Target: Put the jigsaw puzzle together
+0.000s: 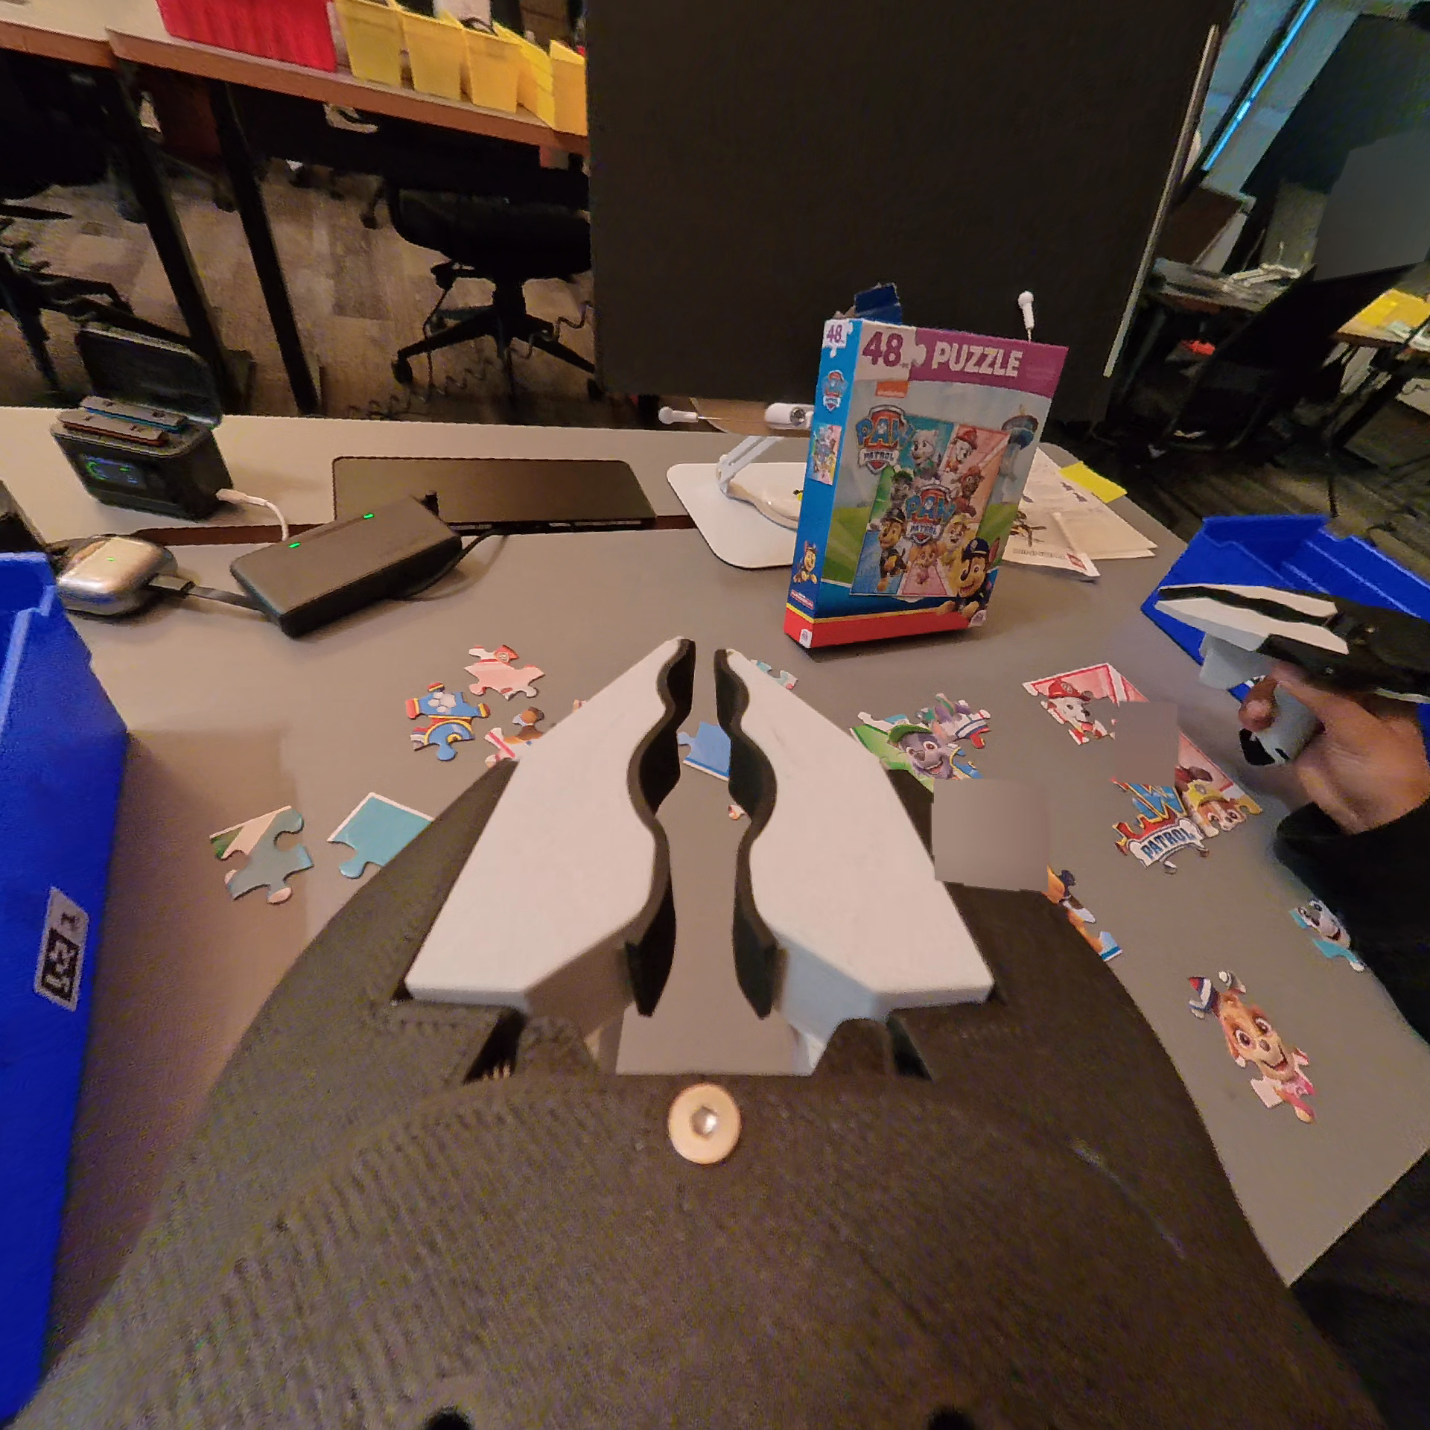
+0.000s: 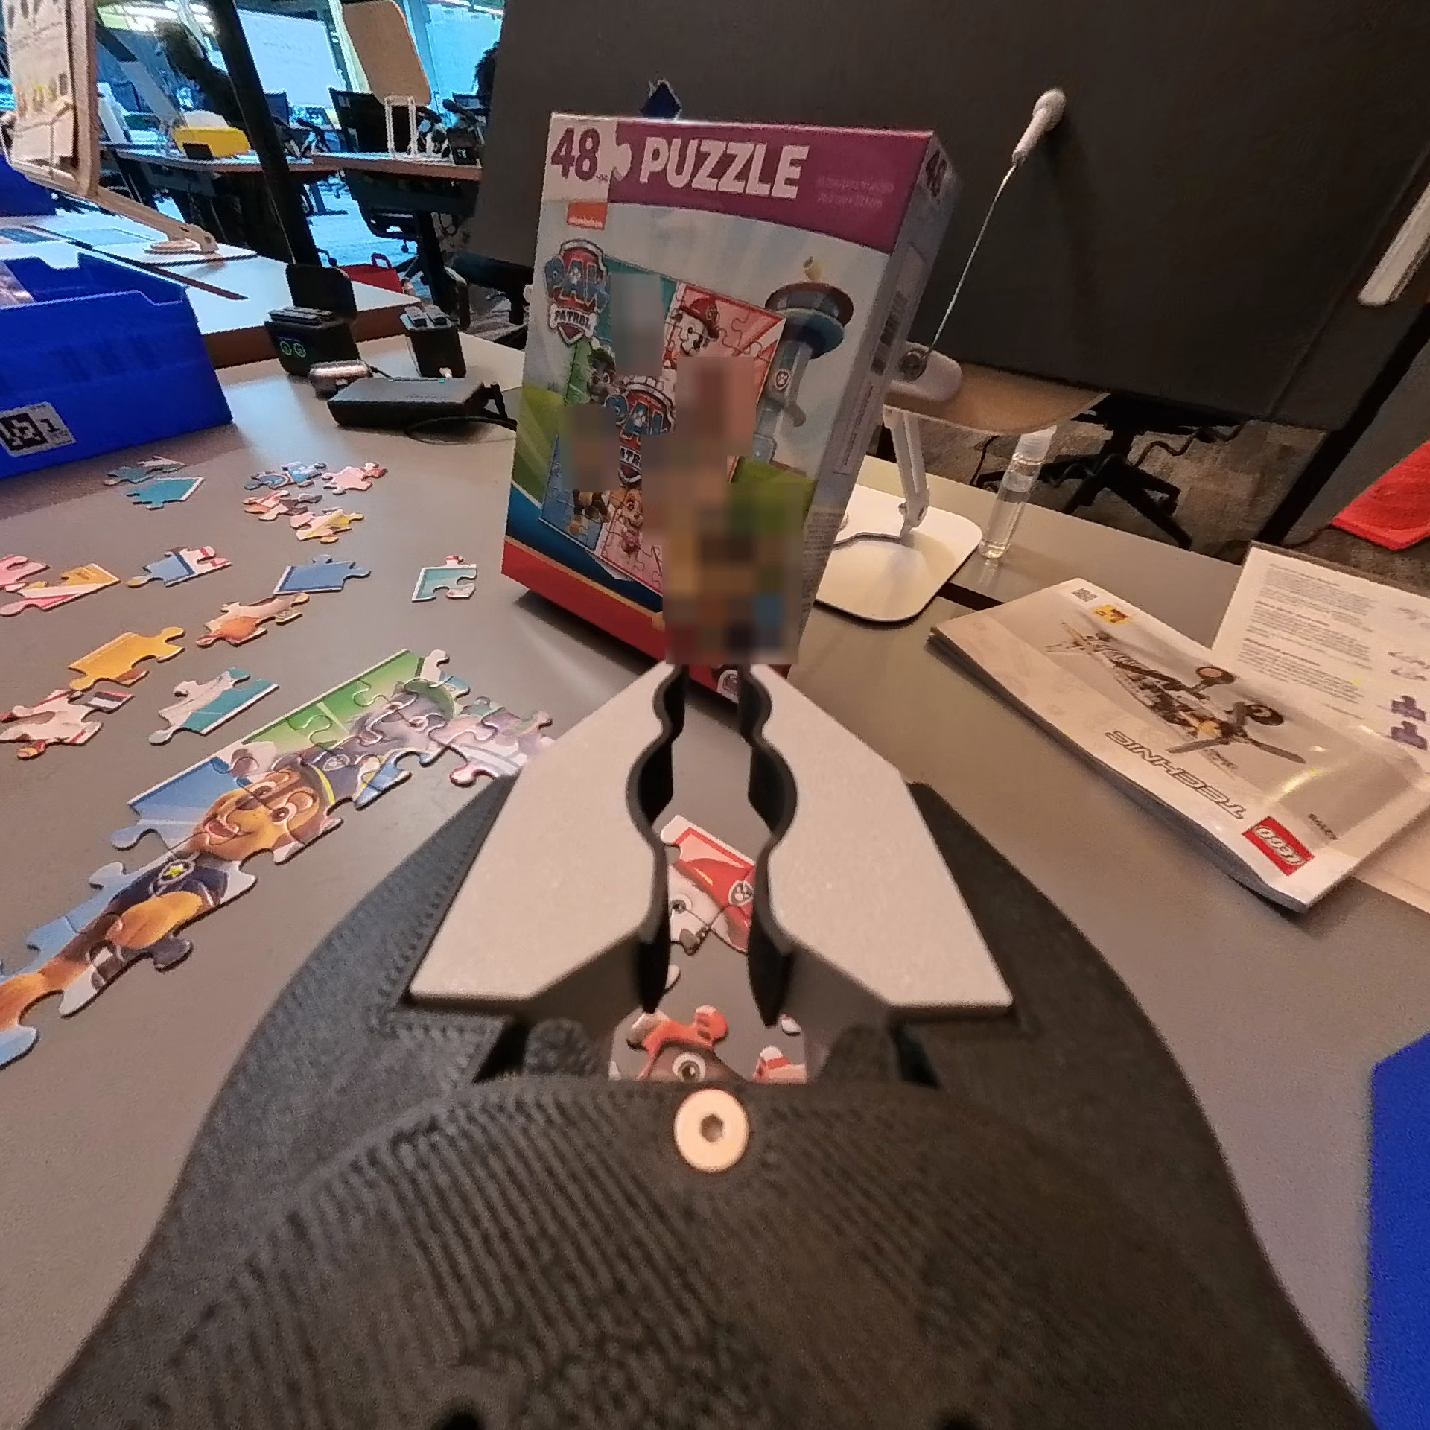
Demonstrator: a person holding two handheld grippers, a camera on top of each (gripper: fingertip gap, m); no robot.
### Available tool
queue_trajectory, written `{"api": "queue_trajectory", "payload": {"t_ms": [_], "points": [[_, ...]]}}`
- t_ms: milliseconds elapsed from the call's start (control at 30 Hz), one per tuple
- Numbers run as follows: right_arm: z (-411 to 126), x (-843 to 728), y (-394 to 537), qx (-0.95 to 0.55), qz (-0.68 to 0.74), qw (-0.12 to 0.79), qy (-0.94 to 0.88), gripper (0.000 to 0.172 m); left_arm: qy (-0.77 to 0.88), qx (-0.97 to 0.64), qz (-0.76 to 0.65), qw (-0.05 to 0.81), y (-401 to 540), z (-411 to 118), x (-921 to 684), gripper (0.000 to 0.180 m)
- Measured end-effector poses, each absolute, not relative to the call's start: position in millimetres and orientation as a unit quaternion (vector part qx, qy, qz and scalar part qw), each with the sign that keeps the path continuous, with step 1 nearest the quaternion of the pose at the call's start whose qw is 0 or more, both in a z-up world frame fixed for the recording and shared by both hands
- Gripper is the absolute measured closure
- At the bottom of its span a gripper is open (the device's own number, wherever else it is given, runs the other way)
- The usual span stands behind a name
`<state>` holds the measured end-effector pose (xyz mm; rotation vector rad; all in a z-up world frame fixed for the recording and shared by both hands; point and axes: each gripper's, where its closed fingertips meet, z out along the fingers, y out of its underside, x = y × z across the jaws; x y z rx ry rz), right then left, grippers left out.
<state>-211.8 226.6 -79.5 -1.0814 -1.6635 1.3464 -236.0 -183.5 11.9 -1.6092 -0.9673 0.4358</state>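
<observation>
My left gripper (image 1: 704,650) hovers over a grey table (image 1: 580,603). Its fingers stand close together with only a narrow slit between the tips and nothing in it. A blue puzzle piece (image 1: 708,747) lies on the table below the fingers. Loose pieces (image 1: 445,712) lie to the left. My right gripper (image 2: 708,681) is slightly open and empty, pointing at an upright puzzle box (image 2: 720,232). A red and white piece (image 2: 708,859) lies on the table beneath it. A joined strip of pieces (image 2: 255,797) lies to its left. In the left wrist view the right gripper (image 1: 1238,619) is at the right, held by a hand.
Blue bins stand at the left (image 1: 46,774) and right (image 1: 1277,557) table edges. A black charger (image 1: 348,565) and a white stand base (image 2: 898,557) sit behind. A booklet (image 2: 1161,735) lies at the right, near a small clear bottle (image 2: 1010,495). A dark panel (image 1: 890,193) rises behind the box. Some 45 cm of space lies between my two pairs of fingers. The left gripper is farther from the dark panel (image 1: 890,193), some 40 cm, than the right, some 30 cm.
</observation>
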Motion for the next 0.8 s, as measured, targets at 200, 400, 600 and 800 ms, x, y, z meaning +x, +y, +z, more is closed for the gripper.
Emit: {"api": "queue_trajectory", "payload": {"t_ms": [200,400,600,800], "points": [[-74,-210,228,-0.418,0.529,0.368,-0.641,0.161,-0.405,-0.697,0.178,0.564,-171,6,-237,0.177],[-70,-209,228,-0.415,0.532,0.372,-0.638,0.161,-0.399,-0.708,0.174,0.556,-161,-1,-238,0.175],[-68,-209,236,-0.414,0.524,0.390,-0.634,0.165,-0.391,-0.717,0.175,0.550,-154,-5,-238,0.172],[-62,-208,245,-0.424,0.542,0.388,-0.613,0.166,-0.383,-0.725,0.168,0.548,-146,-8,-237,0.166]]}}
